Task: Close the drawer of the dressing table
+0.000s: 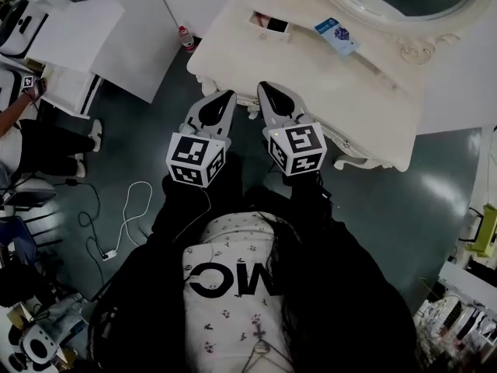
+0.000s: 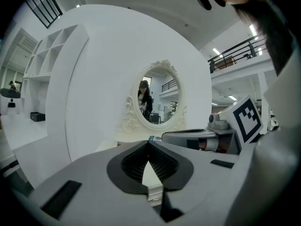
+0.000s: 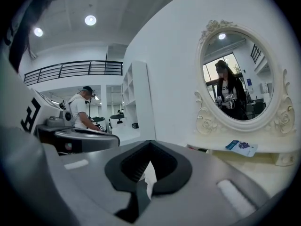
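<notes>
Cream-white surface (image 1: 365, 84) holds the open drawer (image 1: 269, 25) on its raised back tier, straight ahead of my right gripper (image 1: 265, 90) and slightly right of my left gripper (image 1: 225, 98) — so the right sits nearer. Both are clenched on nothing, over the front edge.

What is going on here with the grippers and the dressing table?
A person stands at the white dressing table, a gripper in each hand. The left gripper and right gripper are both shut and empty, held near the table's front edge. The small drawer on top is open; neither gripper touches it yet.
</notes>
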`<state>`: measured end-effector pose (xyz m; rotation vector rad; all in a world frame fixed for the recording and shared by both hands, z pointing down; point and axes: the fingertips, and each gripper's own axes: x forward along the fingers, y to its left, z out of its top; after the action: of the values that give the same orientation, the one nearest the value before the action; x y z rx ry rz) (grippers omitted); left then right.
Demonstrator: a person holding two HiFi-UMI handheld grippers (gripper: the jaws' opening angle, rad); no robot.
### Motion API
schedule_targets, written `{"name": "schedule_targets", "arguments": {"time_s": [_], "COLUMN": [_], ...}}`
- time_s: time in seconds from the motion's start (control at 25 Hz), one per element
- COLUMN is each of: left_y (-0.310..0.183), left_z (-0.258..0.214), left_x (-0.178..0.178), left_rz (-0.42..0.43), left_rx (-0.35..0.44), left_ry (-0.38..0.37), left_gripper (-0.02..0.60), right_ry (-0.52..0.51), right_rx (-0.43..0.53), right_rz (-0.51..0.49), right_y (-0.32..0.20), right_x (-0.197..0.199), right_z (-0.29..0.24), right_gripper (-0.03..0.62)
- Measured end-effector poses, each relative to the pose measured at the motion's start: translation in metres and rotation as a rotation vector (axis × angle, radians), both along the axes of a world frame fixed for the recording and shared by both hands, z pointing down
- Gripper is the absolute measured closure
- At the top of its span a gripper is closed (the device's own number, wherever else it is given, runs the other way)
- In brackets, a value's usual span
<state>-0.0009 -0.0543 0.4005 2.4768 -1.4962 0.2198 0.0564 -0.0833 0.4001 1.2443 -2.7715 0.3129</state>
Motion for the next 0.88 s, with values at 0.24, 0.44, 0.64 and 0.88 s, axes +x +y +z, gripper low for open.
{"name": "schedule_targets", "arguments": {"time_s": [0.24,0.44,0.64,0.88], "left_y": [-0.048,-0.083,-0.109,-0.134], "left_z": [-0.006,-0.008,-0.008,-0.002], "left_x": [-0.029,-0.049,-0.068,-0.086], "left_rz": [0.082,0.153,0.225,0.273], "left_rx": [0.001,0.002,0.001,-0.012], "left_ry": [0.024,0.047,0.06,0.079], "left_gripper": [0.581,0.581,0.581,0.581], "right_ry": [0.015,0.041,0.066,0.081], "right_rx": [-0.023,-0.031,-0.037,-0.05], "right_rz": [0.072,0.136,0.206,0.276], "right_y": [-0.046,-0.078,-0.103,-0.122], "right_x": [-0.031,-0.051,-0.067,-0.076], "right_z": [-0.002,0.0,0.005,0.013], "right_gripper": [0.586,0.586,0.586,0.586]}}
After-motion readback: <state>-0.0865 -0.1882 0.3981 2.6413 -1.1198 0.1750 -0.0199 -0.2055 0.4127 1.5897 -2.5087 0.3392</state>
